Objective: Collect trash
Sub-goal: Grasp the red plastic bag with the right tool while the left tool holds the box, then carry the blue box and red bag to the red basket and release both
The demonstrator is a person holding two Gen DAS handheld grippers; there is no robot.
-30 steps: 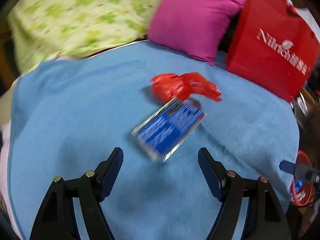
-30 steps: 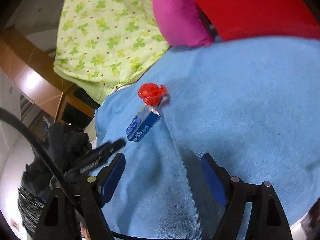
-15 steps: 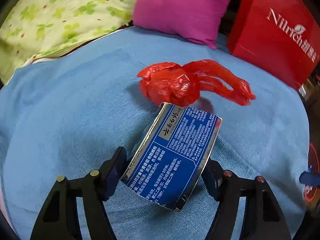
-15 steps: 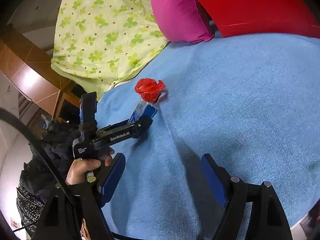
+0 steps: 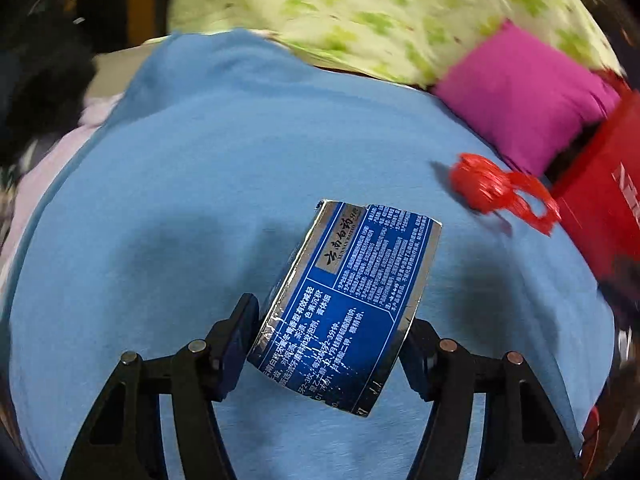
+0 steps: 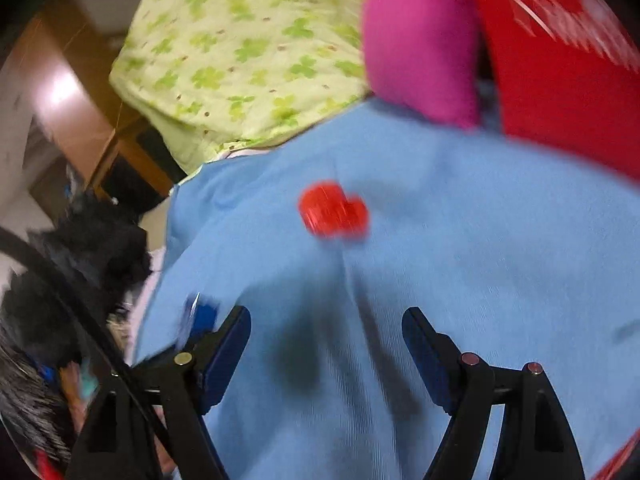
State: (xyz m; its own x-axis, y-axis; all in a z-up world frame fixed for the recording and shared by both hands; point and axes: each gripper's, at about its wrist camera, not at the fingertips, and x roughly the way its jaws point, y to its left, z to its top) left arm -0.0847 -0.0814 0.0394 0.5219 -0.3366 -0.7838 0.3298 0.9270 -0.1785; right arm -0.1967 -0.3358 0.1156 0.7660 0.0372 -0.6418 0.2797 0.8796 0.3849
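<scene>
My left gripper is shut on a blue and silver toothpaste box and holds it above the blue blanket. A crumpled red plastic wrapper lies on the blanket to the right, near the red paper bag. In the right wrist view the wrapper lies ahead of my right gripper, which is open and empty above the blanket. A blurred blue piece of the box shows by its left finger.
A magenta cushion and a green clover-print quilt lie at the back of the bed. The red bag stands at the right. Dark clothing and a wooden frame are at the left.
My left gripper closed on the blue box, lifted it and swung left, away from the red wrapper. My right gripper moved closer to the wrapper, still open.
</scene>
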